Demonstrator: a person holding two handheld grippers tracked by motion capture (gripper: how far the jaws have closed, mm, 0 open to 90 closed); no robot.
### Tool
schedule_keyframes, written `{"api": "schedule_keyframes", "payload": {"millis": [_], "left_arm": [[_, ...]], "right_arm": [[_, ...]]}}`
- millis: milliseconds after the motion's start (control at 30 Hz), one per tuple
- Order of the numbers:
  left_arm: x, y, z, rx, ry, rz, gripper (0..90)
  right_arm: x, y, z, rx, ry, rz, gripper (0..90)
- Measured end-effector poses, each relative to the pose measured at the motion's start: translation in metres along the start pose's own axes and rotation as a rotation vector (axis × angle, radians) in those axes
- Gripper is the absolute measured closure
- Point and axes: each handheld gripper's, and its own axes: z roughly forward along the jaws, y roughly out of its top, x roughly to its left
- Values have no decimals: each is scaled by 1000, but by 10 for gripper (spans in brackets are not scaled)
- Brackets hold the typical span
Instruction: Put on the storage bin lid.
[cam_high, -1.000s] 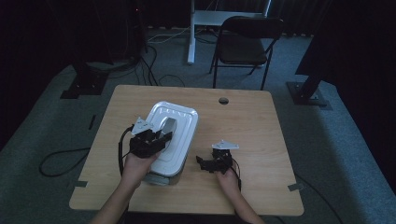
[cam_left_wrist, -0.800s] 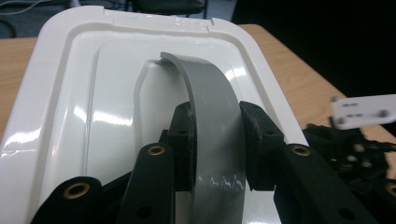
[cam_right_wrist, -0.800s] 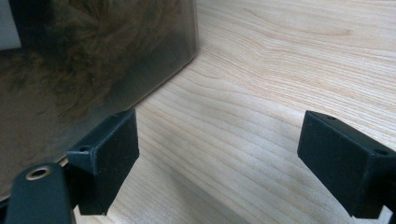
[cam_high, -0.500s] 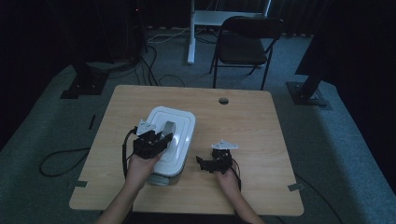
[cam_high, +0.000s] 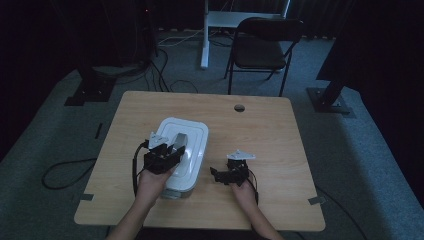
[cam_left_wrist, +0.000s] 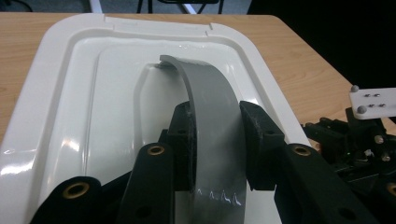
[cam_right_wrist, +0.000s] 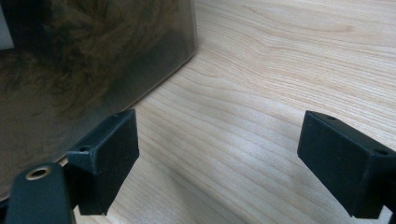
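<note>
My left hand-held gripper is clamped on the grey handle of the white lid covering the bin on the surface. My right hand-held gripper stands spread and empty just beside the bin's translucent wall; brown fibrous contents show dimly through it.

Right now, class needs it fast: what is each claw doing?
Left claw: shut on the grey lid handle.
Right claw: open, holding nothing.

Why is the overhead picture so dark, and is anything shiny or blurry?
High view: dim room, table lit best. Left gripper view: glare streaks on the white lid, grey handle sharp. Right gripper view: bright wood, near jaws soft, box wall murky.
</note>
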Motion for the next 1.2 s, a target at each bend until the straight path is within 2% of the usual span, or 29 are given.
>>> {"api": "schedule_keyframes", "payload": {"millis": [100,233,300,333,367,467,567,600,633,667,767,833,1000,1100,1133,1200], "left_arm": [[0,-1,1,1,7,5,685],[2,2,5,33,-2,2,683],[1,4,8,64,13,20,679],[1,4,8,64,13,20,676],[1,6,13,109,14,21,677],[1,7,14,112,19,20,677],[2,7,12,100,1,-2,675],[4,9,10,95,-2,-6,608],[4,9,10,95,-2,-6,598],[6,11,6,79,5,-18,548],[8,13,-1,62,3,-20,469],[9,14,-2,60,0,-18,455],[18,14,-14,20,7,-13,393],[22,13,-17,14,0,-17,360],[28,13,-22,-3,15,-14,353],[35,12,-27,-13,-6,-25,295]], "right_arm": [[0,0,0,1,-1,0,121],[0,0,1,2,1,-1,121],[0,0,0,4,3,5,121],[0,0,0,4,3,6,121],[0,0,1,4,4,7,121],[0,0,0,4,5,9,121],[-1,0,0,4,9,11,121],[-1,0,0,5,13,13,121],[-1,0,0,5,13,13,121],[-1,0,0,6,15,13,121],[-1,0,0,5,16,13,121],[-1,0,0,7,17,12,121],[-1,0,0,6,16,13,121],[-1,0,0,4,16,14,121],[-1,0,0,4,18,14,121],[-1,0,0,4,17,13,121]]}}
